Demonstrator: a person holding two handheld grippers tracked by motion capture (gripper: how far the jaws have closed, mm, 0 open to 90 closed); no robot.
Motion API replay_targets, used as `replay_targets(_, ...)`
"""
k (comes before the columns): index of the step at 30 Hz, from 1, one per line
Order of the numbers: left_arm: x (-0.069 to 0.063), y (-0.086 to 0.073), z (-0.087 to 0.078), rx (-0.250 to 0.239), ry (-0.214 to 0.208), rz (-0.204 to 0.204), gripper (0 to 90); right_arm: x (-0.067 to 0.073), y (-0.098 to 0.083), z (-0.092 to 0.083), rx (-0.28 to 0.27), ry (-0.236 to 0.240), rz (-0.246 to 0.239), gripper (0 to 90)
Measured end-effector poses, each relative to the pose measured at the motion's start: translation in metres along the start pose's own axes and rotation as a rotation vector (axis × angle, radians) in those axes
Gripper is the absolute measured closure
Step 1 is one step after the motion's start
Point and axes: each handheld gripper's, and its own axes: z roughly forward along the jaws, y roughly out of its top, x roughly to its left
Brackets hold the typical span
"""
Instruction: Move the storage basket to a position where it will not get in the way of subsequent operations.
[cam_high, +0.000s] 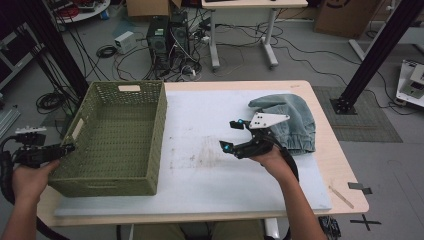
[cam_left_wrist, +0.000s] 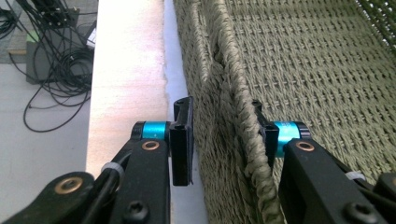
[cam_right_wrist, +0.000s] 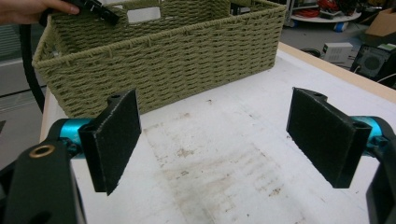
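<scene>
At the desk's (cam_high: 300, 90) left edge, the left gripper (cam_left_wrist: 224, 135) has its jaws clamped on the woven green basket's (cam_high: 120, 135) side wall. To its right, over the white mat (cam_high: 200, 150), the right gripper (cam_high: 234, 135) holds its jaws wide and empty, with the denim garment (cam_high: 295, 120) just beyond it.

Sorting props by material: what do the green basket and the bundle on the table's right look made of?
Green basket: looks like woven twisted cord or paper rope, matte olive, with a braided rim visible in the left gripper view. Bundle: seemingly faded blue-grey denim, soft and crumpled, with a gathered, elastic-looking hem.
</scene>
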Motion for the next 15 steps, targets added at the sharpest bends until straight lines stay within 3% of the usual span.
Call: replay_targets(15,0.0072,-0.0041,-0.0047,-0.003,0.043,-0.040,62.7,0.0000,-0.0002,0.0040,0.008,-0.001,-0.001,18.0)
